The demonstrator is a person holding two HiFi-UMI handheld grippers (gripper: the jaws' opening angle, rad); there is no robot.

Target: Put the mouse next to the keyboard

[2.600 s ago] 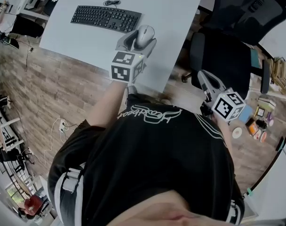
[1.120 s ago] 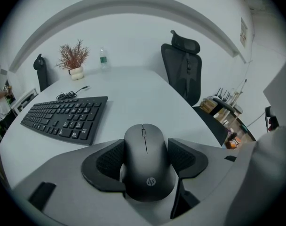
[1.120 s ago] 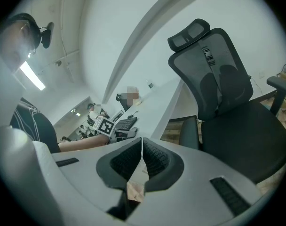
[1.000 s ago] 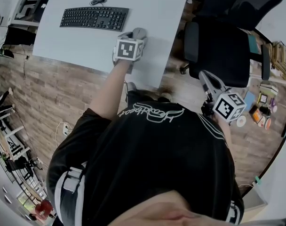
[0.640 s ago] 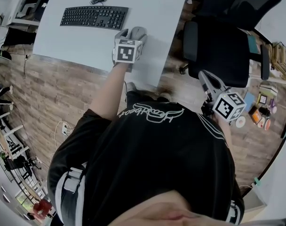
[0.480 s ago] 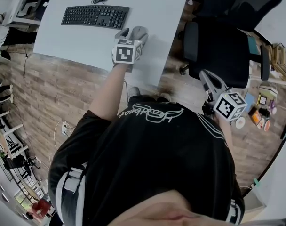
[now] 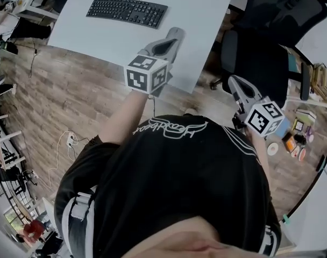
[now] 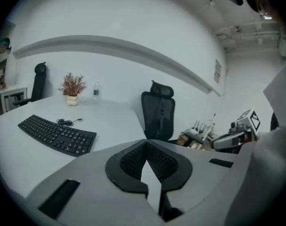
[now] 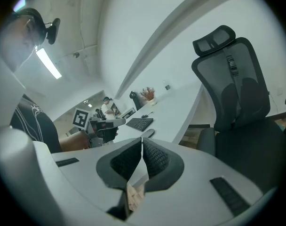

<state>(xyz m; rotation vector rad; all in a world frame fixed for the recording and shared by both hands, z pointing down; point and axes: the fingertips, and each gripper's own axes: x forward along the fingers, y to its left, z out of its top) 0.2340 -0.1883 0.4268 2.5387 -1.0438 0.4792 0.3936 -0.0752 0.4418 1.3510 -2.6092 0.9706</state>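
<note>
The black keyboard lies on the white table. In the right gripper view the grey mouse rests on the table just right of the keyboard, near the table edge. My left gripper hangs above the table with its jaws shut and nothing between them. In the head view it covers the mouse's spot, and its own view shows no mouse. My right gripper is shut and empty, held over the floor beside the chair.
A black office chair stands at the table's right end. At the table's far side stand a small potted plant and a bottle. Small clutter lies on the wooden floor at right.
The left gripper, which stood open around the mouse beside the keyboard, has lifted and drawn back toward me and shut empty. The right gripper has stayed put.
</note>
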